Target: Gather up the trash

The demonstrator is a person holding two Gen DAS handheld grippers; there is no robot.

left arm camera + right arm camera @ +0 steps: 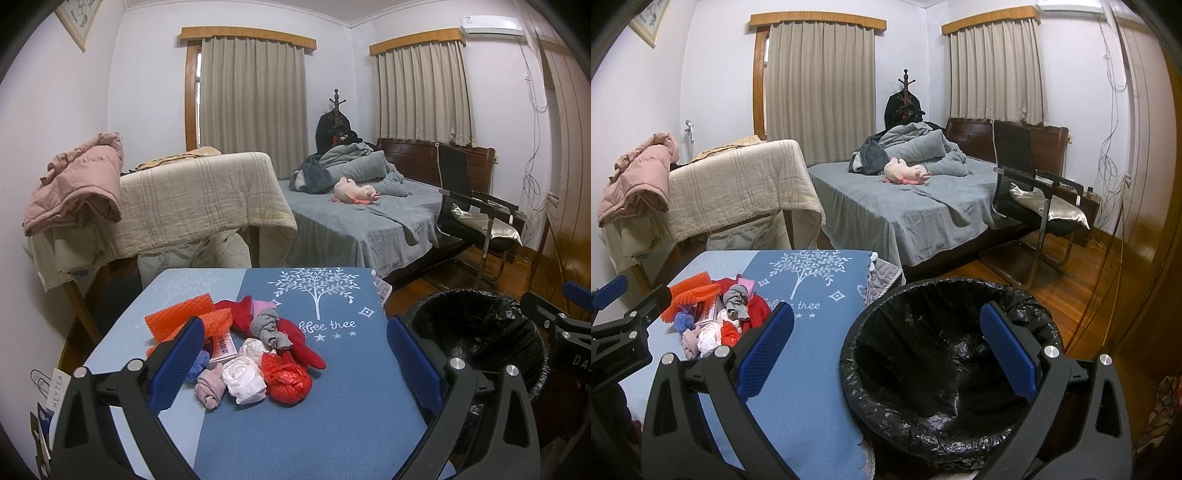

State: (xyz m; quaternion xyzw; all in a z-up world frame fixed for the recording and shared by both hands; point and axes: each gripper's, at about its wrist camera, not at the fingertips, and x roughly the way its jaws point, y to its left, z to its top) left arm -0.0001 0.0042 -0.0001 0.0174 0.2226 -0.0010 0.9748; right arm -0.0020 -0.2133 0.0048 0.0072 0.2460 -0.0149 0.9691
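Both grippers gape empty; the left gripper (295, 365) faces the red crumpled plastic bag (287, 382), the black-lined round bin (945, 369) under the right gripper (886, 354)

The table cover (332, 387) is matt blue cloth, and on it lie a glossy red plastic bag (288, 382), a crumpled white plastic bag (243, 380), ridged orange foam sheets (181, 317) and soft knitted socks (267, 328). The bin liner (942, 369) is wrinkled, shiny black plastic, and the floor (1082, 266) is polished wood.
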